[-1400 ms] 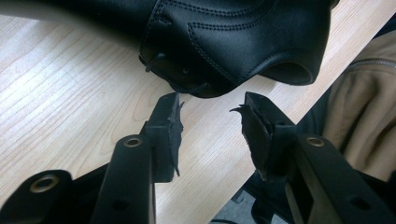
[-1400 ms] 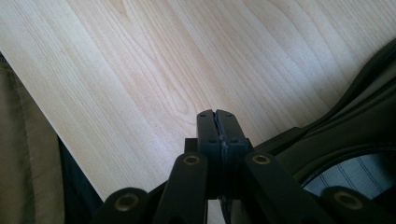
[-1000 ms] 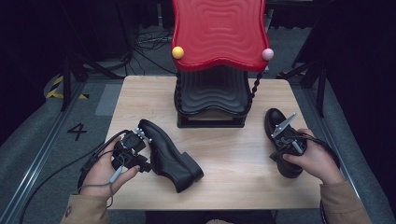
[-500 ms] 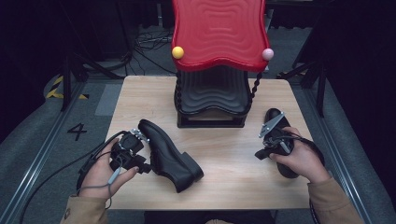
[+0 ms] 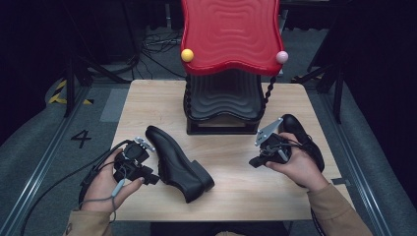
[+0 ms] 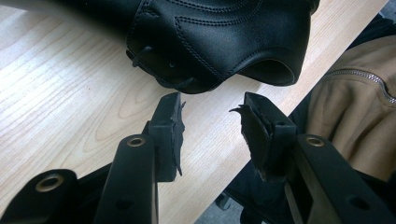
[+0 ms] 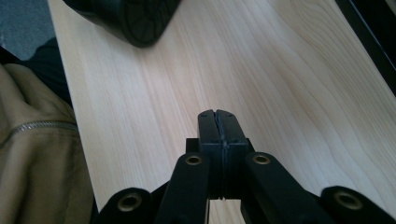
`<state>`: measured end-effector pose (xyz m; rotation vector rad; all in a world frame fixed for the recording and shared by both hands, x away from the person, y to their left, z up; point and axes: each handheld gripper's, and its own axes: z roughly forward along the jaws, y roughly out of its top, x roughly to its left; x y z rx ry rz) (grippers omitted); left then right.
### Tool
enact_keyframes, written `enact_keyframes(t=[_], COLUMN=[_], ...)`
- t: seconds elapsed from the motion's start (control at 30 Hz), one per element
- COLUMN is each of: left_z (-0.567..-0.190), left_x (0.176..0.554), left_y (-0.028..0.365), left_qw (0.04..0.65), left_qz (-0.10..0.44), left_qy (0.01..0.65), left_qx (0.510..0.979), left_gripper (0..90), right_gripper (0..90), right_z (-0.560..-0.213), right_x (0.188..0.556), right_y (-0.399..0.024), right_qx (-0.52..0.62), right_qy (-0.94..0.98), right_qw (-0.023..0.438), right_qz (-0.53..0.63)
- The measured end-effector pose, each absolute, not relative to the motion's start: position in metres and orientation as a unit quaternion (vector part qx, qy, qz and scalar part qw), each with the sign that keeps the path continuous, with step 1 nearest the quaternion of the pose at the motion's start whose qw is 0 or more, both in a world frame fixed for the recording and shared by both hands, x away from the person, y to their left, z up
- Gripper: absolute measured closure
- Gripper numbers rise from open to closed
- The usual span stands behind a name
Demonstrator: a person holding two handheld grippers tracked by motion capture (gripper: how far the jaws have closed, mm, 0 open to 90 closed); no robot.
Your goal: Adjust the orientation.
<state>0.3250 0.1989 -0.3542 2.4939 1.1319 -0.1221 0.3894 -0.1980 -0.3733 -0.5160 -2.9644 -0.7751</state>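
Gaping beside the black shoe [image 5: 179, 160], the left gripper [image 5: 147, 174] holds nothing; in the left gripper view its spread jaws frame bare tabletop just short of the shoe's opening [image 6: 275, 72]. The right gripper [image 5: 255, 161] has its jaws pressed together on nothing, pointing across the wooden table [image 5: 231, 196] toward that shoe. A second black shoe [image 5: 305, 140] lies just behind the right hand [image 5: 295, 164], perhaps touching it; the hand hides the contact. A red and black rack [image 5: 226, 64] stands at the far edge.
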Motion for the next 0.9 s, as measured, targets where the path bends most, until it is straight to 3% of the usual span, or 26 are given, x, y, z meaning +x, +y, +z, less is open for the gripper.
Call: enact_keyframes(t=[0.9], left_z=[-0.355], left_x=[0.326], left_y=[0.197], left_qw=[0.201], left_qz=[-0.041], left_qy=[0.400], left_qx=[0.893], left_gripper=[56.2], right_gripper=[90.0], right_z=[-0.394], right_x=[0.363], right_y=[-0.078], right_qx=[-0.052], right_qy=[-0.951], right_qw=[0.039], right_qz=[-0.304])
